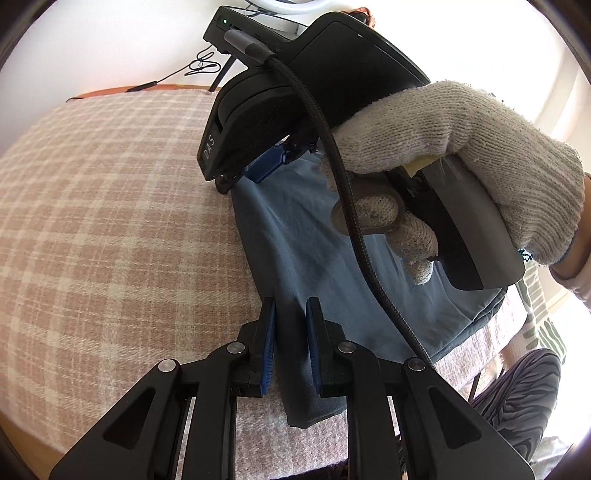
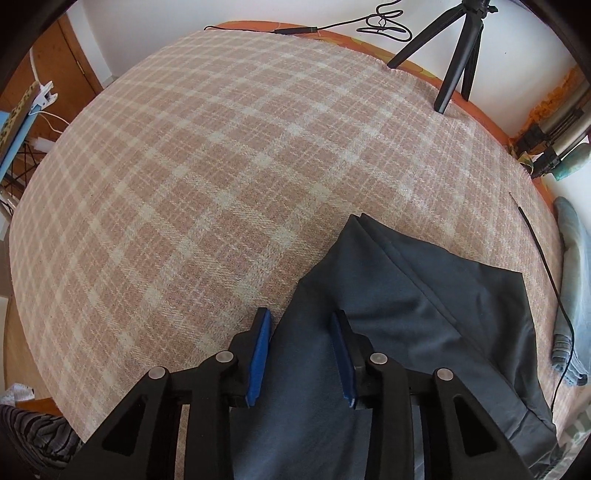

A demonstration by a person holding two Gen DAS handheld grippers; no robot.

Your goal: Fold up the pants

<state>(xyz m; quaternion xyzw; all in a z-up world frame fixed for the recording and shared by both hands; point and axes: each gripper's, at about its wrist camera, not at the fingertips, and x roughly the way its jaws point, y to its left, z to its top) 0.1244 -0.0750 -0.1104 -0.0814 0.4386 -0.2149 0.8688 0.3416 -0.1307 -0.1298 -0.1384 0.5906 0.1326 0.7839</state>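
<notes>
The blue-grey pants [image 1: 306,236] lie folded on the pink plaid blanket [image 1: 110,221]. My left gripper [image 1: 290,306] is open, its blue-padded fingers standing either side of the pants' near left edge. The right gripper [image 1: 273,162], held by a gloved hand [image 1: 461,147], hovers over the far end of the pants. In the right wrist view the right gripper [image 2: 301,317] is open above the pants [image 2: 406,314], with fabric between and below its fingers; whether it touches the cloth I cannot tell.
A black tripod [image 2: 454,55] stands at the blanket's far right edge. Thin black cables [image 2: 369,22] lie along the far wall and a cable [image 2: 546,266] runs along the right side. A blue-grey garment [image 2: 572,288] lies at the right edge.
</notes>
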